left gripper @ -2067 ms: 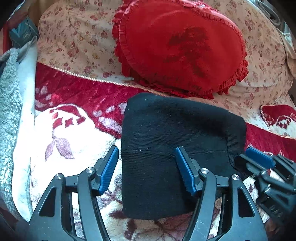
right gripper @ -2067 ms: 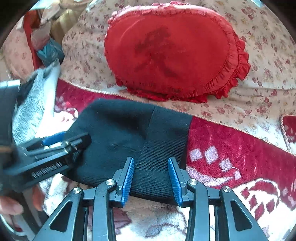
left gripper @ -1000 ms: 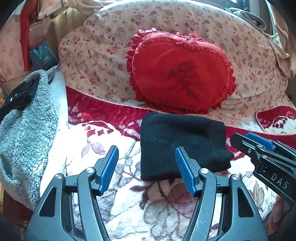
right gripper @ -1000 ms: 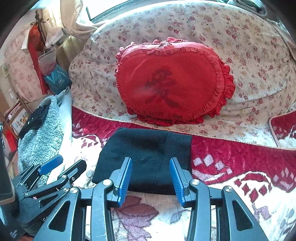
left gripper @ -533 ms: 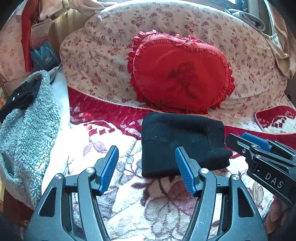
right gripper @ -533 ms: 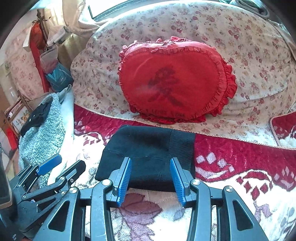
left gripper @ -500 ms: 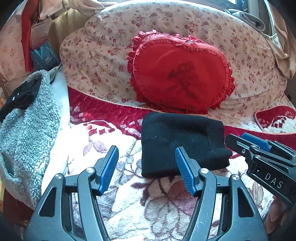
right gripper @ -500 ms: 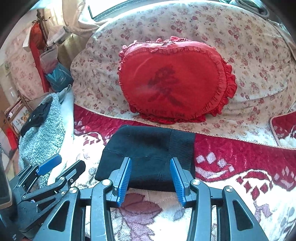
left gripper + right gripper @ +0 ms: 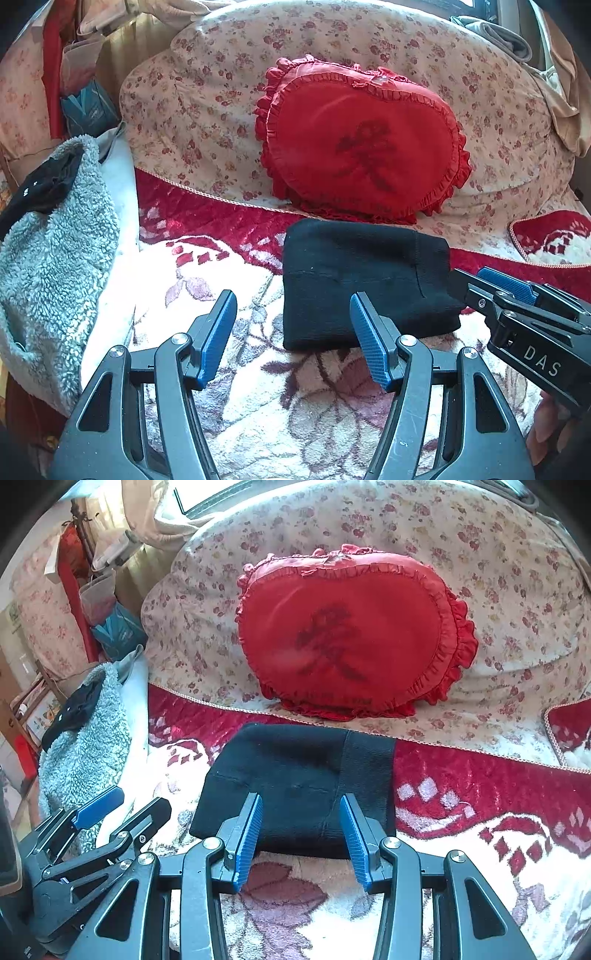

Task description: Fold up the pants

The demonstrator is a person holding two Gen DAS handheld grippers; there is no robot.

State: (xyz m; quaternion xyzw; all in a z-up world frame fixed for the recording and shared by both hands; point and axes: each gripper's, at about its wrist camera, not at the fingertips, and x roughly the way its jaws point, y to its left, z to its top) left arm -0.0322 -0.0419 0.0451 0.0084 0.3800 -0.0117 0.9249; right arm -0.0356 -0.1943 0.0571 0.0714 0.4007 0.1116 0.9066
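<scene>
Home: floral sofa (image 9: pixel 207 110) (heart cushion (image 9: pixel 362 144))

A: Left gripper (image 9: pixel 293 334): black skeletal arms, silver rivets, ribbed blue pads.
B: Right gripper (image 9: pixel 301 834): identical build; "DAS" in white on its side, beside the black pants (image 9: pixel 364 282).

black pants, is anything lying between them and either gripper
Nothing visible does. The folded black pants lie bare on the floral blanket, with the left gripper and right gripper open just short of their near edge. The red pillow sits behind.
</scene>
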